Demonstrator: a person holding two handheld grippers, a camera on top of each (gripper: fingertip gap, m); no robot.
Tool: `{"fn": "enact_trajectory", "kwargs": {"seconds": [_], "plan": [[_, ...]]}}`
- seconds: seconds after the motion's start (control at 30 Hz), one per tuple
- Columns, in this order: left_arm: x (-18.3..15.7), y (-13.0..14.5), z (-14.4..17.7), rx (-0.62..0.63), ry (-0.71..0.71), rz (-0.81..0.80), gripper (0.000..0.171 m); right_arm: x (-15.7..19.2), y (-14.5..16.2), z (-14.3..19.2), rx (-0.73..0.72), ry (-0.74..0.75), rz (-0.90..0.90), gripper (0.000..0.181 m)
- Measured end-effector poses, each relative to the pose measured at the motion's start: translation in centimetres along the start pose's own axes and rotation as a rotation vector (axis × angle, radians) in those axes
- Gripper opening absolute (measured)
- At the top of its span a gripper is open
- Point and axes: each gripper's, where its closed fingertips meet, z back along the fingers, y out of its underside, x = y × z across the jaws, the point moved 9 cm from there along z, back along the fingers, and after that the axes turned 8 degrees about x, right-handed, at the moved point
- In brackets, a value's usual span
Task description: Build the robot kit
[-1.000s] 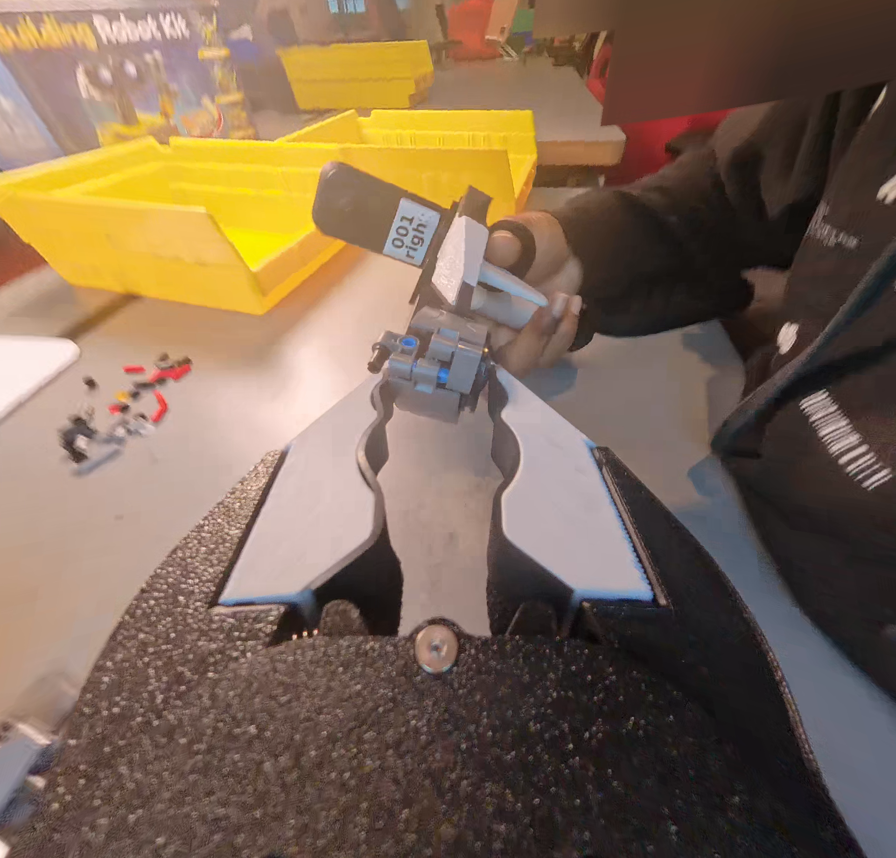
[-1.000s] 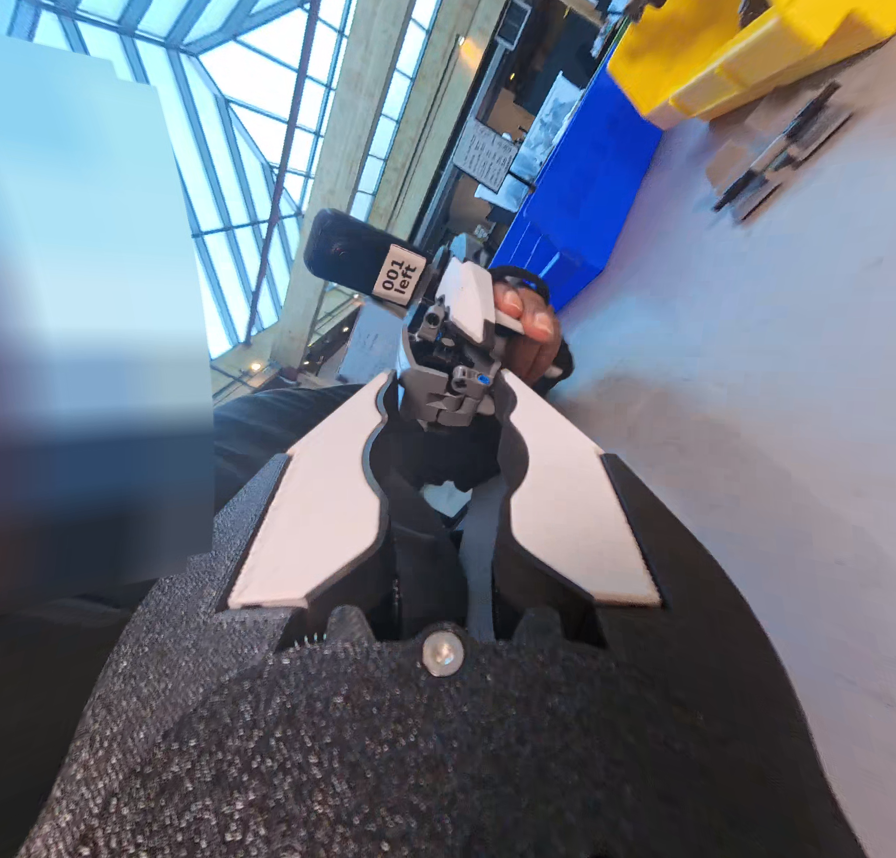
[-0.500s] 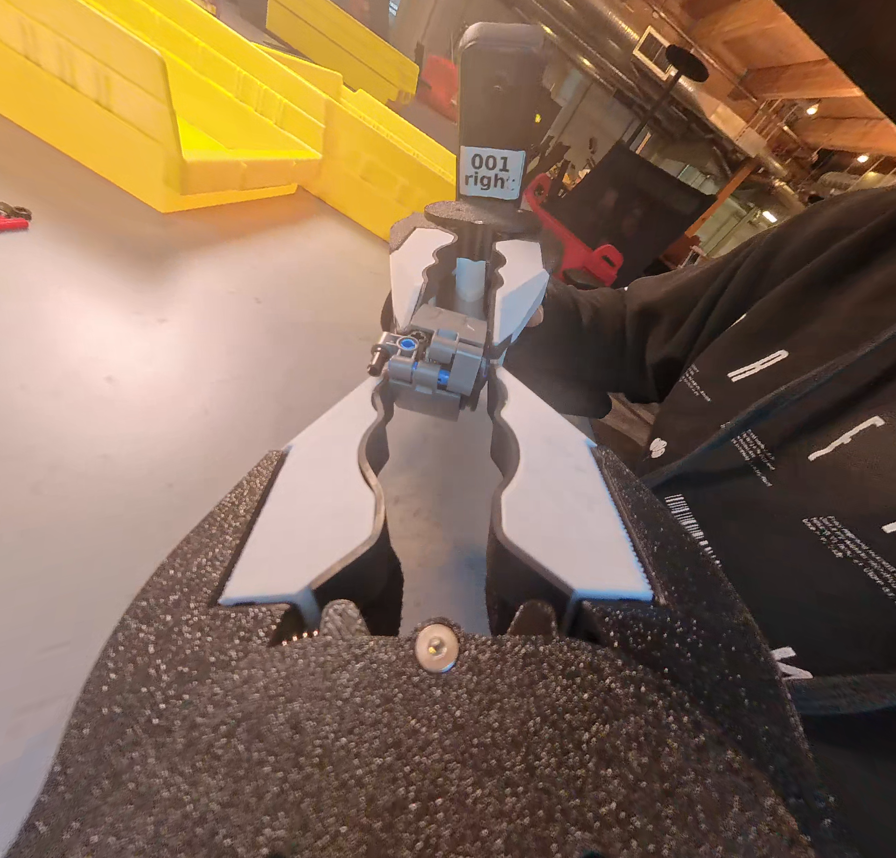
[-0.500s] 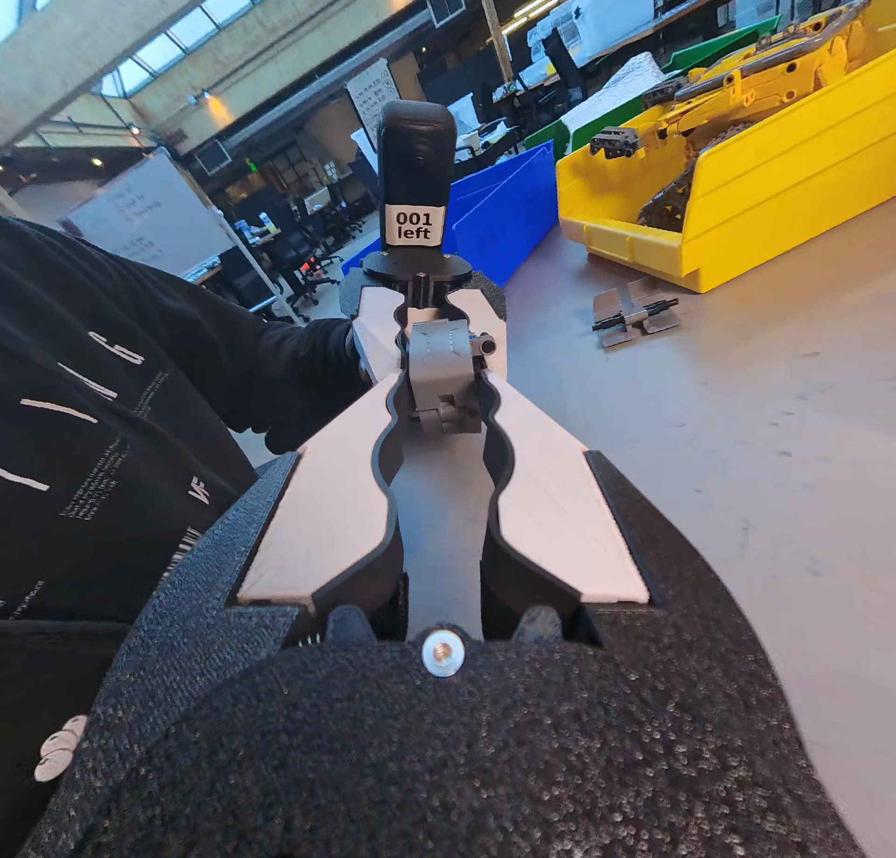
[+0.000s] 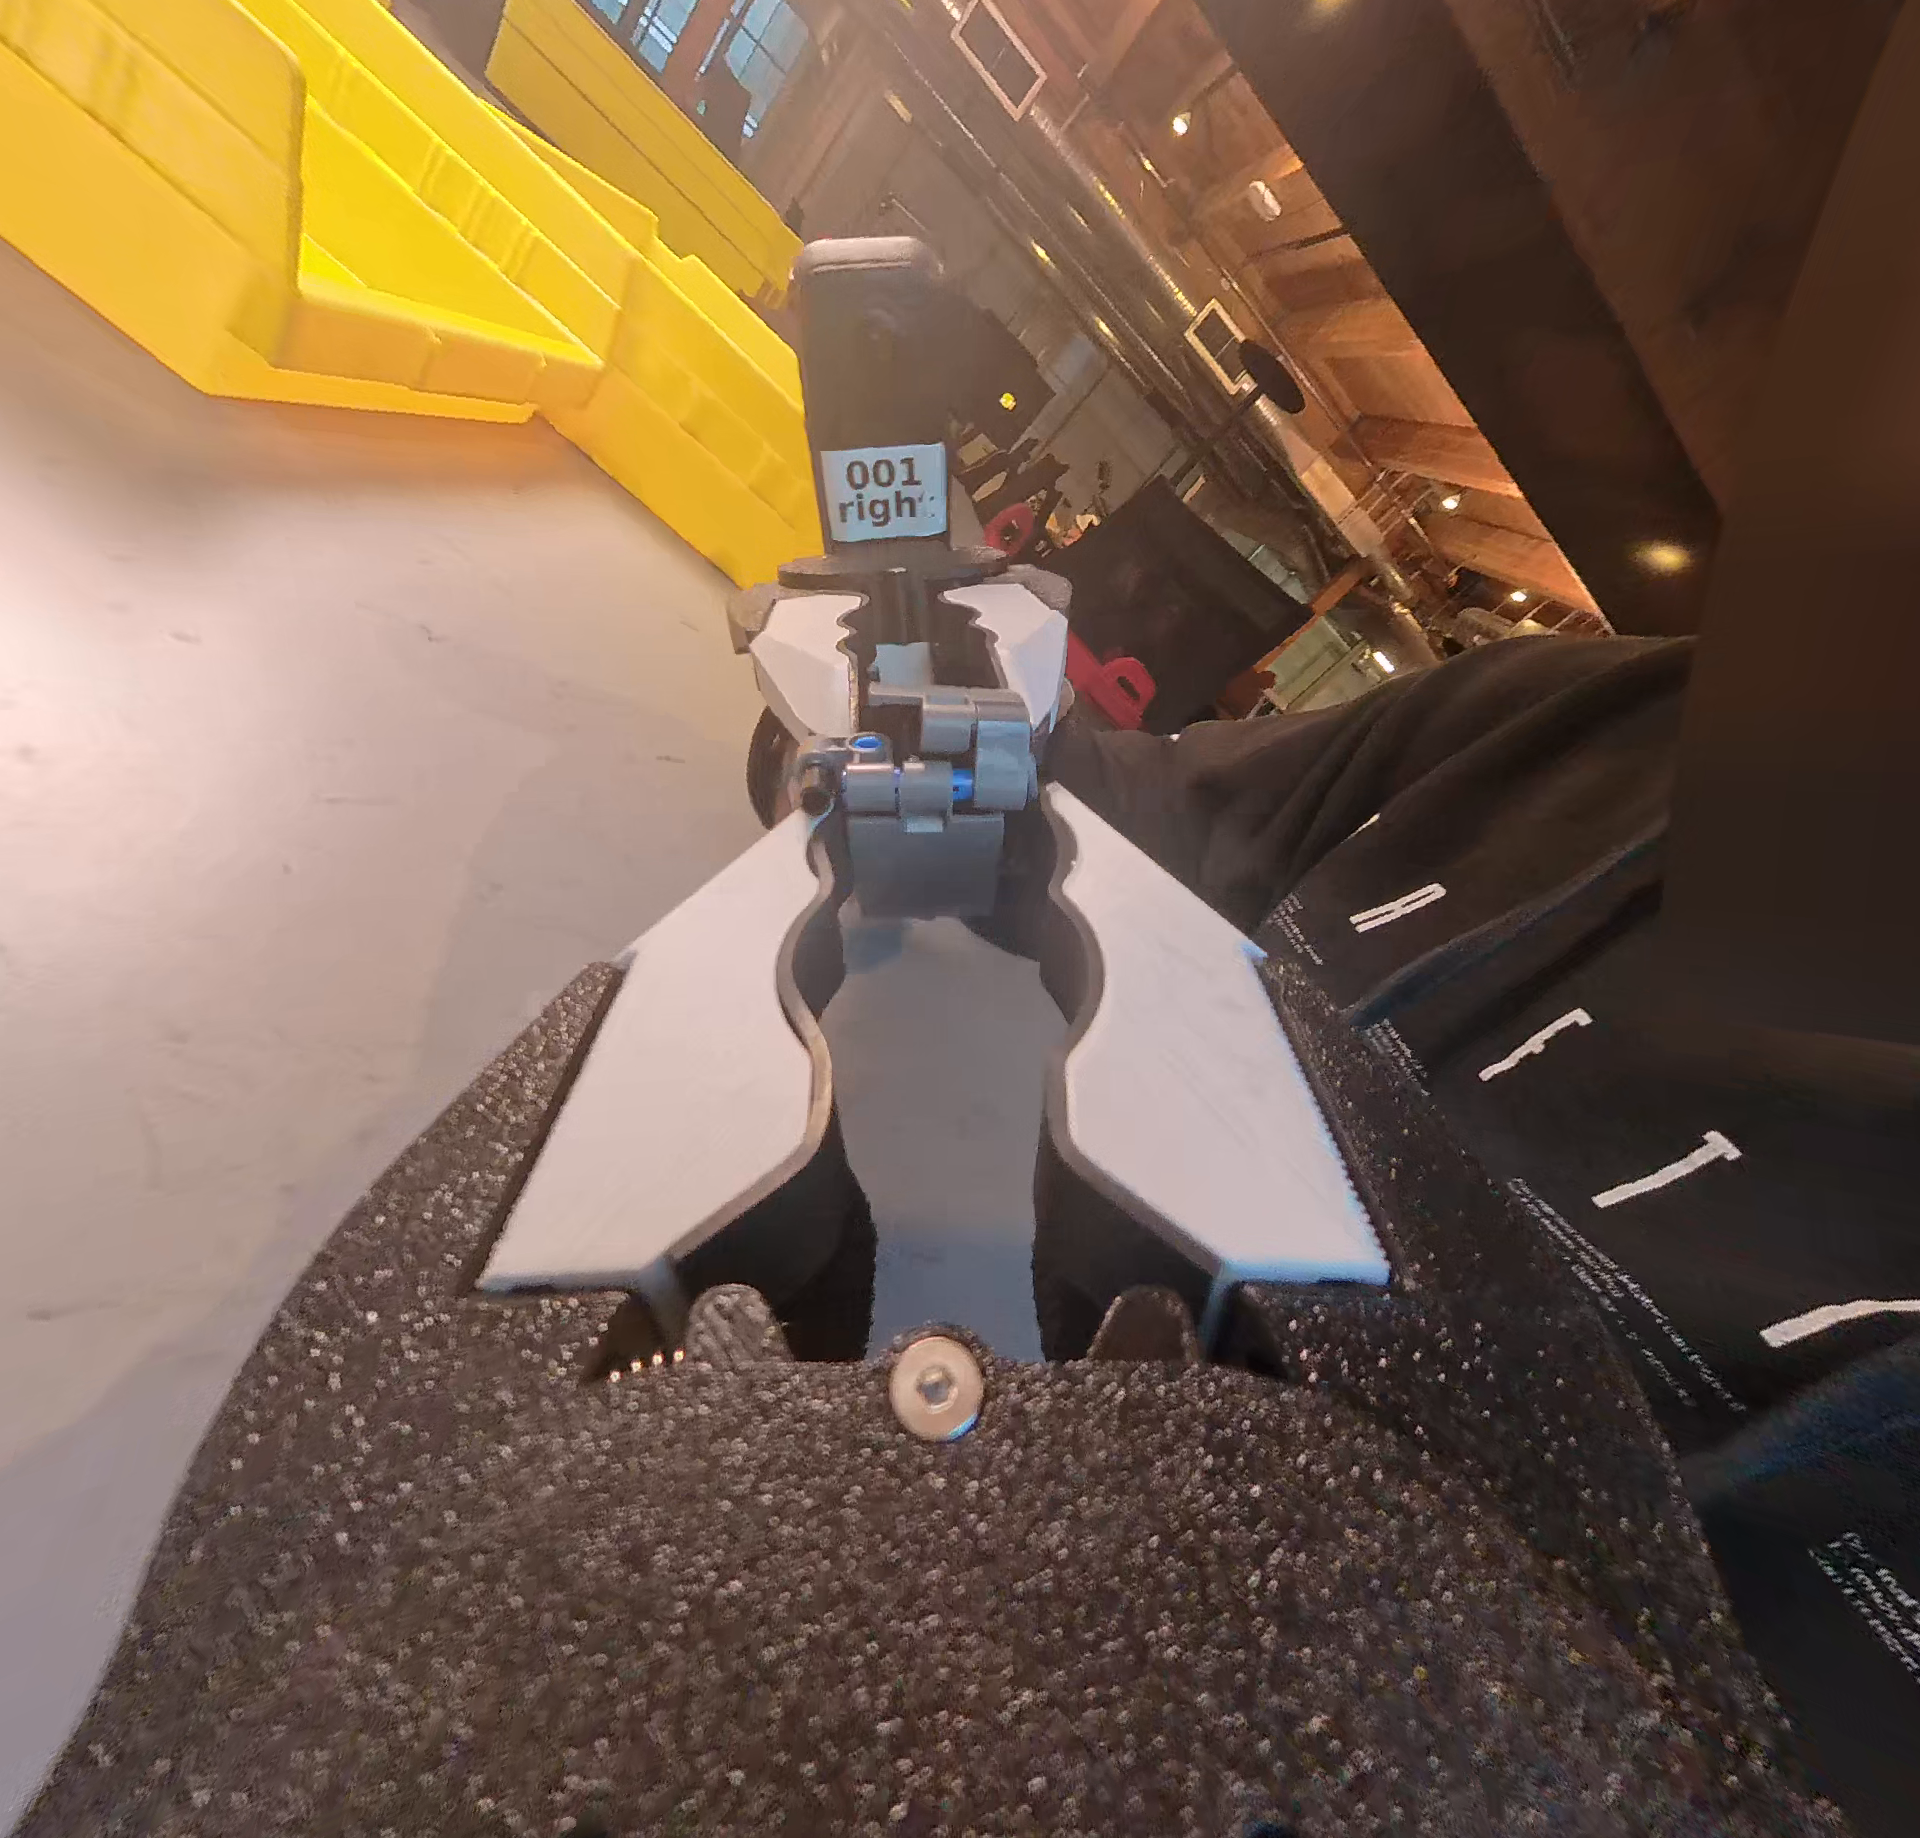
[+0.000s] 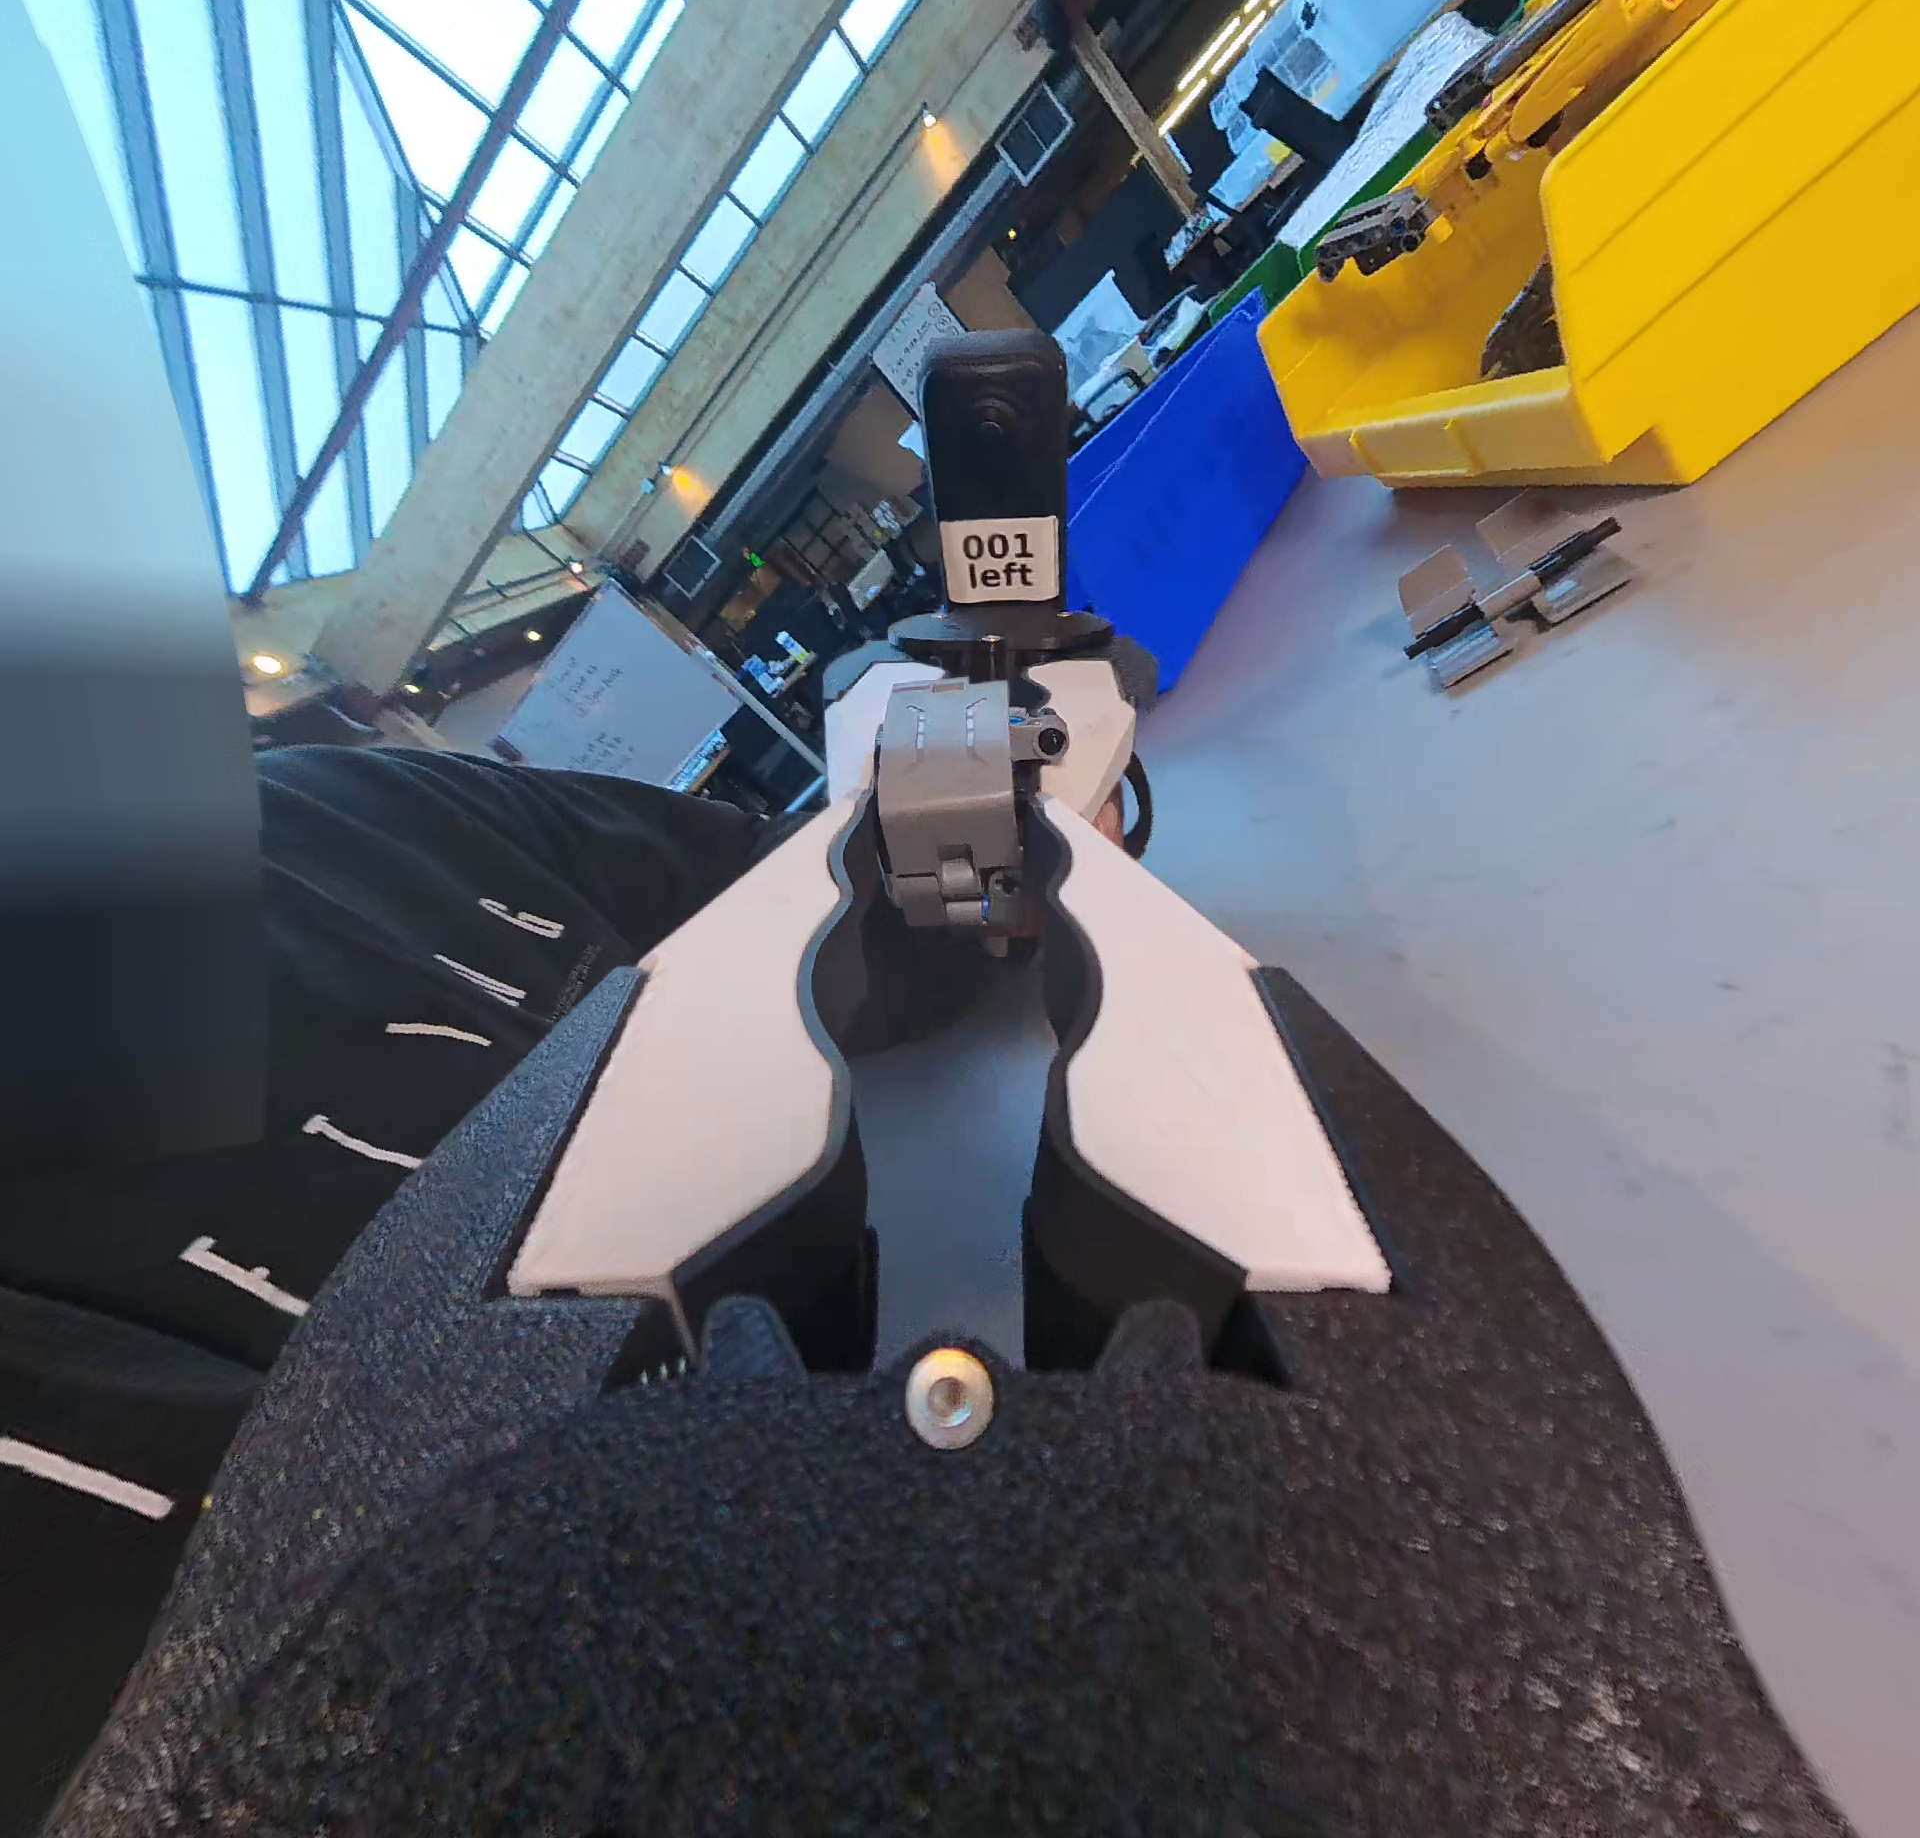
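We see the left gripper (image 5: 928,832) clamped on a small grey plastic brick assembly with blue pins (image 5: 920,801), its two pale grey fingers (image 5: 717,1040) closed against the lower block. The right gripper (image 6: 951,832) faces it head-on and grips the same assembly from the opposite end, white fingers (image 6: 1174,1050) pressed on a curved grey shell piece. The assembly sits between the two grippers, held in the air above the grey counter (image 5: 312,749), touching nothing else.

Seen from the left wrist, the right gripper (image 5: 914,666) shows beyond the assembly, carrying a black upright camera with a white sticker (image 5: 873,386). The right wrist view shows the left gripper (image 6: 977,718) likewise, topped by its own black camera with a white sticker (image 6: 997,469).

A person's black sleeve with white print (image 5: 1558,1009) lies to the right of the left gripper.

Farther out, yellow plastic bins (image 5: 364,230) stand on the counter to the left in the left wrist view. In the right wrist view, a yellow bin holding a yellow and black brick model (image 6: 1662,261) stands far right, a blue bin (image 6: 1174,500) beside it, and small metal brackets with a black rod (image 6: 1507,583) lie on the counter nearby.
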Motion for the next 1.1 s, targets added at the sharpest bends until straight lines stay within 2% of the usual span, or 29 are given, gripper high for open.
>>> {"fn": "enact_trajectory", "kwargs": {"seconds": [0.3,0.67,1.1], "plan": [[-0.4,-0.1,0.1,-0.017,0.061,0.002,0.033,0.1,0.1,-0.1,-0.056,-0.097,-0.082,0.026],[-0.4,-0.2,0.3,-0.007,0.017,-0.057,0.033,-0.2,0.5,-0.3,-0.122,-0.127,-0.179,0.025],[1.2,0.2,0.3,-0.045,0.072,0.150,0.034,-1.4,0.8,-0.2,-0.127,-0.094,-0.303,0.025]]}}
